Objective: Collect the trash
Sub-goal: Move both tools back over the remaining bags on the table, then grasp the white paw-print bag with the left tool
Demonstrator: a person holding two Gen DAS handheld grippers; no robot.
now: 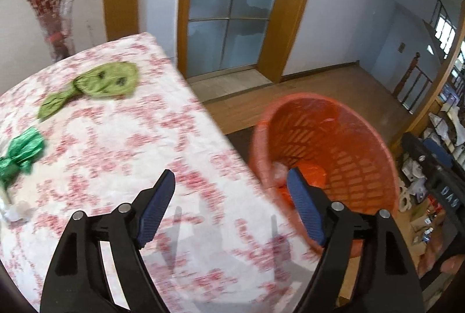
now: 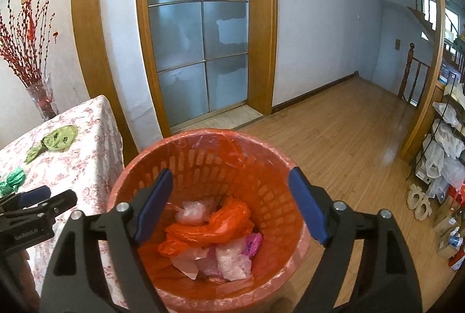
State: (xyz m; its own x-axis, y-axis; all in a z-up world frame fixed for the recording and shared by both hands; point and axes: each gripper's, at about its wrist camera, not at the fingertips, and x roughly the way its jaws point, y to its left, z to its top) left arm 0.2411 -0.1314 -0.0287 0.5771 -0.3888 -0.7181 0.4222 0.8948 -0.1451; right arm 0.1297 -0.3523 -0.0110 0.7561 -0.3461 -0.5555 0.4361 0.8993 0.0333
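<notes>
- Hovering over the orange basket (image 2: 203, 159) with the right gripper (image 2: 229, 205), jaws standing wide apart, nothing between the blue pads (image 2: 154, 205).
- Showing, down inside the basket, an orange plastic bag (image 2: 209, 228) lying on pale pink and white wrappers (image 2: 232, 257).
- Hanging over the floral tablecloth (image 1: 116, 156) at the table's edge with the left gripper (image 1: 229, 208), jaws also spread and empty.
- Lying on the cloth well ahead of the left gripper: a light green crumpled bag (image 1: 107, 80) and, nearer the left edge, a dark green foil wrapper (image 1: 23, 153).
- Sitting just beside the table on the wooden floor (image 2: 348, 133): the basket.
- Standing behind the table by the wall: a vase of red branches (image 2: 37, 92).
</notes>
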